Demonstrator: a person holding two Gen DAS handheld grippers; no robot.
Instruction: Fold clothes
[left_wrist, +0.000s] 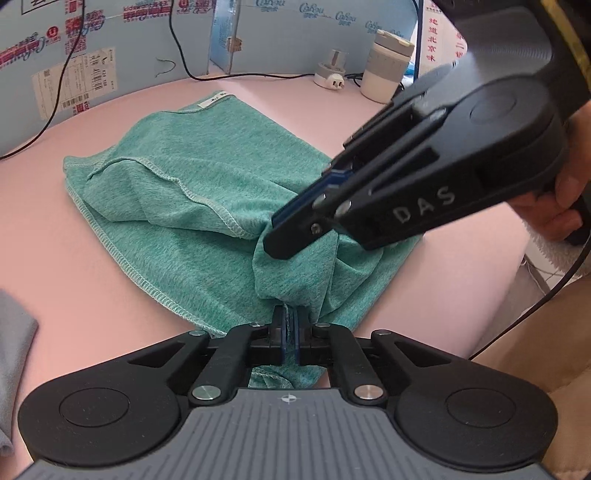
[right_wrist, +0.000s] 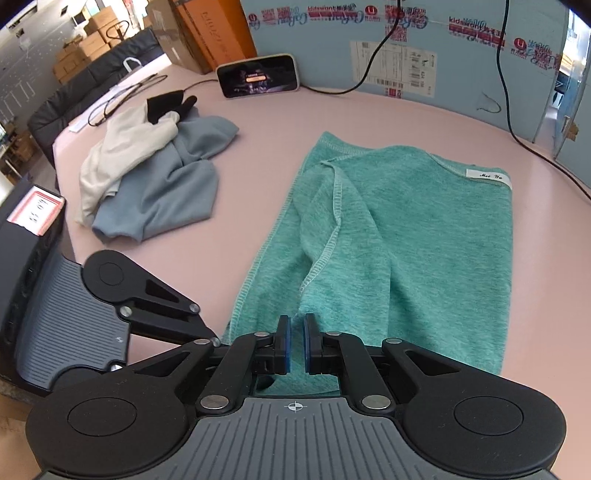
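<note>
Pink table (right_wrist: 258, 177) carries the green cloth (right_wrist: 424, 240), long axis running away from the tools, label "Mei Yu" (right_wrist: 489, 176) at the far end. Left tool (left_wrist: 290, 328) clamped on its near edge. Right tool (right_wrist: 297, 343), marked "DAS", slightly parted, pinching bunched cloth.

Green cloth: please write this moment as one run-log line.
task: fold | left gripper: shut on green cloth | right gripper: shut on green cloth | cloth: near edge lifted
</note>
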